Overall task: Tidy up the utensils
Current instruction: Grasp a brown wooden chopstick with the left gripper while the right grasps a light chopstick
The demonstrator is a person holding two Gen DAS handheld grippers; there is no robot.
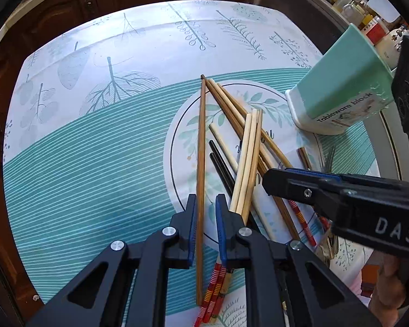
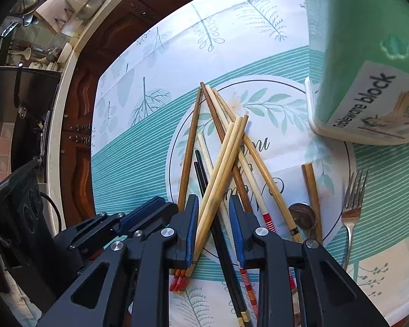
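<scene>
Several chopsticks lie crossed in a heap on the leaf-print tablecloth [image 1: 95, 150]. My left gripper [image 1: 205, 199] points down at the cloth, its jaws almost together around a long brown chopstick [image 1: 201, 150]. The stick lies against the left pad, with a thin gap at the right pad. My right gripper [image 2: 214, 199] straddles a pale bamboo pair [image 2: 223, 169] and black chopsticks [image 2: 204, 174], with slack between the pads. In the left wrist view the right gripper [image 1: 267, 182] reaches in from the right. The left gripper [image 2: 161, 204] shows low left in the right wrist view.
A mint-green holder labelled "Tableware block" [image 1: 340, 90] [image 2: 362, 54] stands at the right beyond the heap. A fork [image 2: 353, 209] and a spoon [image 2: 302, 215] lie to the right. Red-banded chopsticks [image 1: 214, 286] lie under the grippers. Dark wooden cabinets [image 2: 76, 163] border the table.
</scene>
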